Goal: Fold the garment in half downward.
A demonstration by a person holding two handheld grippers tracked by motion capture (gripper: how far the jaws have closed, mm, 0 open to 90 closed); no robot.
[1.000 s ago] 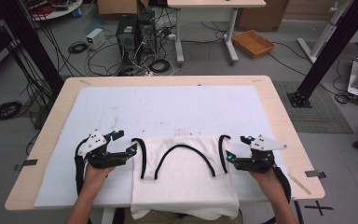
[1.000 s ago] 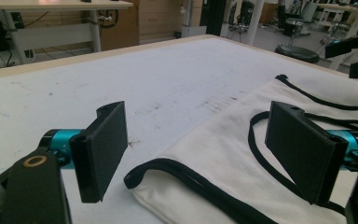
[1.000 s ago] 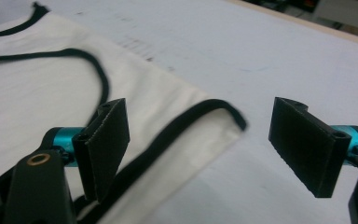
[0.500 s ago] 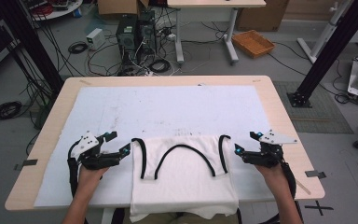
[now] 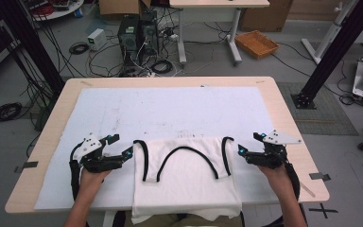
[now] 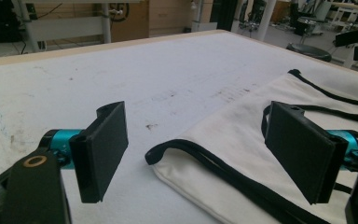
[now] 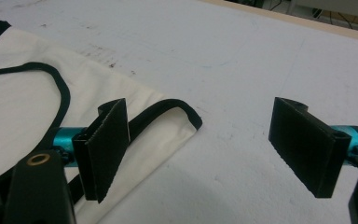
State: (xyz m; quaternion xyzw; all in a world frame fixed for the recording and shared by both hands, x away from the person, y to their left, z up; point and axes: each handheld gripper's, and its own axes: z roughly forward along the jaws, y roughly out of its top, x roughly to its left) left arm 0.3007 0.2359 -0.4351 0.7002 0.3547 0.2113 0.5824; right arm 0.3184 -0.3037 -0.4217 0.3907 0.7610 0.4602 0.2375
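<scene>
The left gripper (image 5: 123,147) rests on the white mat (image 5: 170,109), jaws spread wide and holding nothing, just left of the tank top's left strap (image 6: 177,151). The white tank top (image 5: 186,175), trimmed in black, lies flat at the table's (image 5: 56,101) near middle, its hem over the near edge. Just right of its right strap (image 7: 168,109), the right gripper (image 5: 246,147) also gapes wide, empty.

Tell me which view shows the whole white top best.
The high view: the white top lies flat with both black-edged straps and the neckline visible, its bottom edge hanging over the table's near side. The left gripper view shows one strap corner; the right gripper view shows the opposite corner.
</scene>
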